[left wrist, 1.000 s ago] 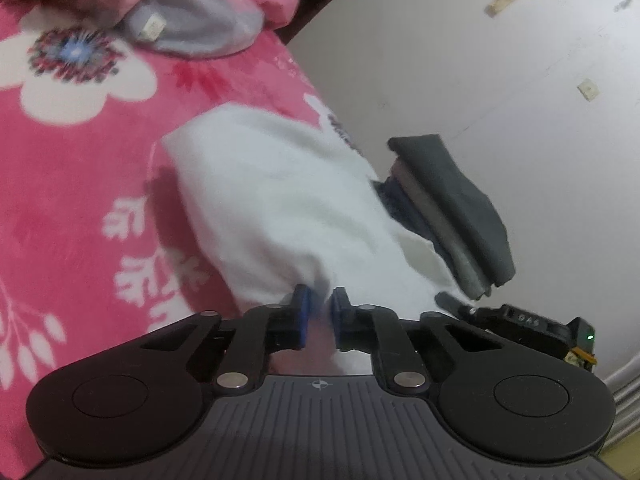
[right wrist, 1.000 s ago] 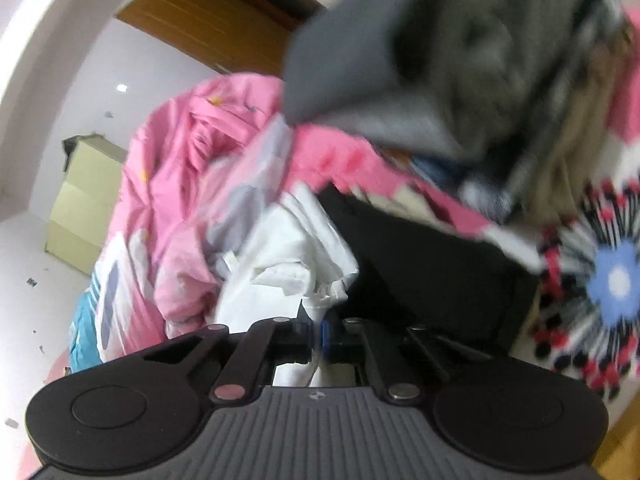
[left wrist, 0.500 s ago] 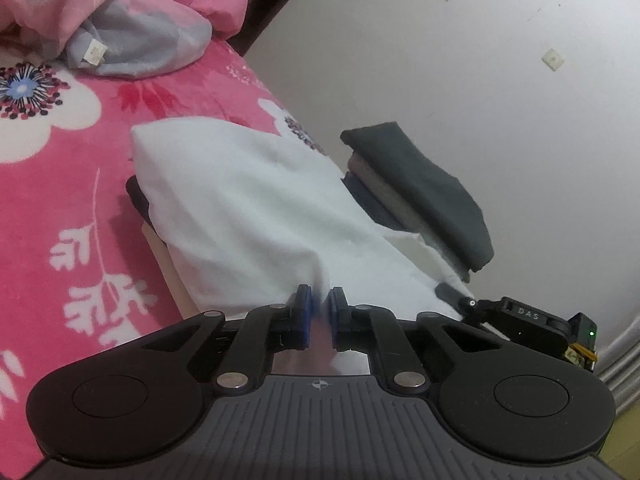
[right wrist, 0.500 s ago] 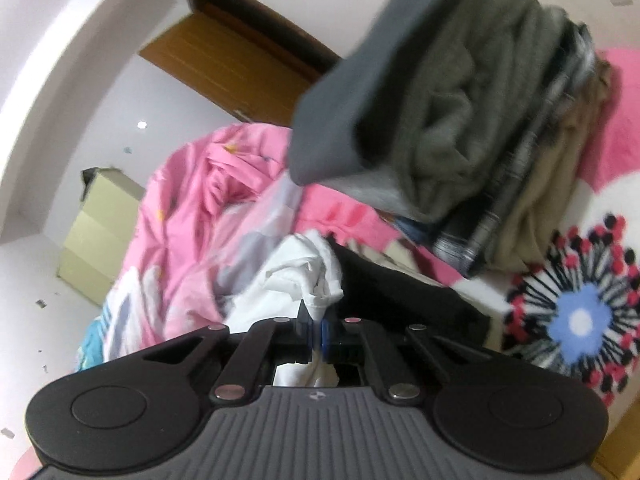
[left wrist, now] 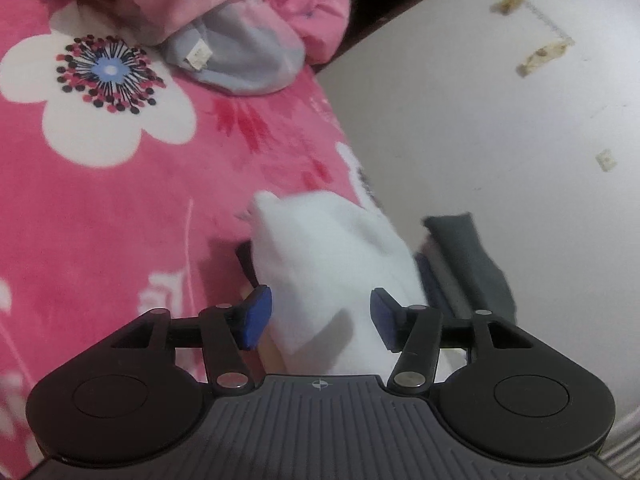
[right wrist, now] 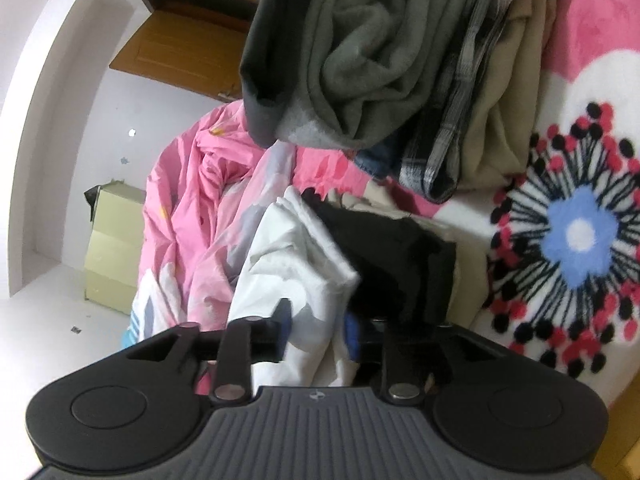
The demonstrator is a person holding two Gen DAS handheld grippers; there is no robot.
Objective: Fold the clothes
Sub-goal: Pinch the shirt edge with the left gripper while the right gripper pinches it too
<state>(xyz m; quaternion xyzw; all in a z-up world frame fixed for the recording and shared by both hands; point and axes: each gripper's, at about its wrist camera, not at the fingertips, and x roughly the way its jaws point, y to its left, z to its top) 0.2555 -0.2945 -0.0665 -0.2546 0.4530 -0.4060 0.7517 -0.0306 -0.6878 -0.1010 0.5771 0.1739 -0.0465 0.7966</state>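
- Pink floral blanket [left wrist: 120, 208] underneath everything, pale wall [left wrist: 480, 120] close along its edge.
- White garment [left wrist: 320, 264] lying folded on that blanket, just beside the folded stack [left wrist: 472, 264] against the wall; resting partly over a black garment [right wrist: 392, 256] in the right wrist view.
- Left gripper [left wrist: 320, 316]: jaws just opened, now spread, blue pads clear of the cloth on both sides, white fabric between them but not pinched.
- Right gripper [right wrist: 318, 330]: jaws likewise just opened, standing apart, a white fold between them, seemingly released; contact on the far pad hard to tell.
- Step in hand, by judgement: letting go after laying the fold down.
- To do it well: draw both grippers straight back along the cloth, not upward, so no pad snags and lifts a layer; keep jaws wide until clear; then check edges stay aligned.
- Farther out: crumpled pink bedding [right wrist: 192, 208], grey-blue cloth [left wrist: 240, 60], wooden door [right wrist: 180, 52].
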